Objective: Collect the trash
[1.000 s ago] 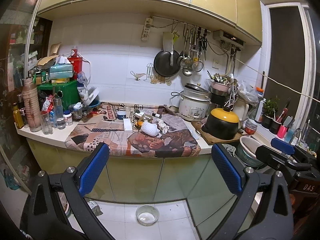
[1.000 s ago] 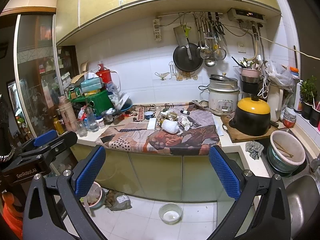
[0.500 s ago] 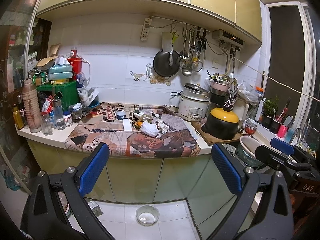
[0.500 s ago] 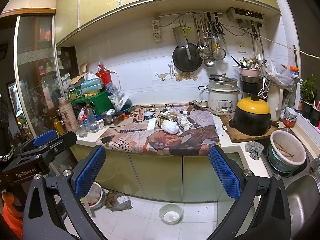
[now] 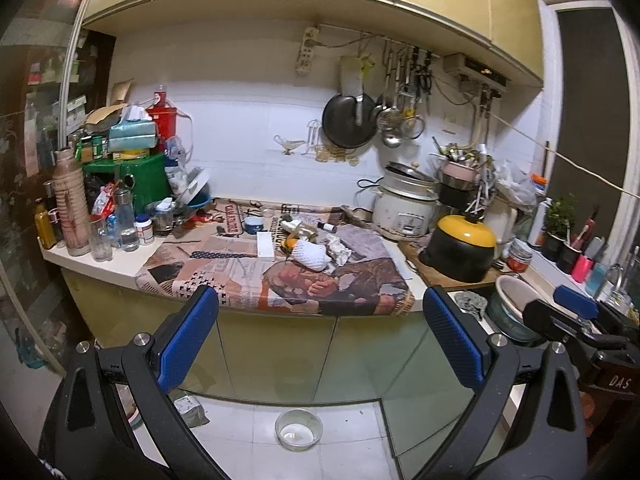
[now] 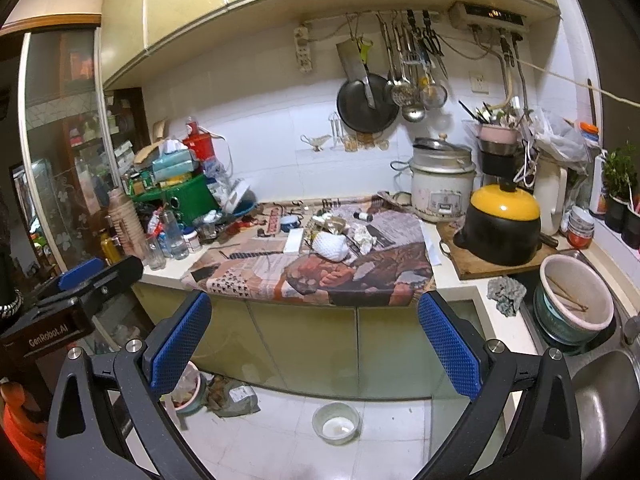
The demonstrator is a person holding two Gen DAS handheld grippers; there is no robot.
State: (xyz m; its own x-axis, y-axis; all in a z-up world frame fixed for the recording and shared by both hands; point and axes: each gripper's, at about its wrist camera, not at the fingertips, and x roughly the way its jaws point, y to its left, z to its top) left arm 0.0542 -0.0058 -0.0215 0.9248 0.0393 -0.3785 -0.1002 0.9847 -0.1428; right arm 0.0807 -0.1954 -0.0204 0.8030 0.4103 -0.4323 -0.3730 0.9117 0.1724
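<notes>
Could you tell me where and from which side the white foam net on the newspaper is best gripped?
Probably across its rounded near end, coming from above and in front. The white foam net lies on its side on the newspaper, soft and bulging, with crumpled paper close on its right and scraps behind. The right gripper is open and faces it.

A white foam-net fruit sleeve [image 5: 310, 255] lies on its side mid-counter on the newspaper, a crumpled whitish paper wad [image 5: 339, 251] just beside it, peels and wrappers [image 6: 330, 224] heaped behind
</notes>
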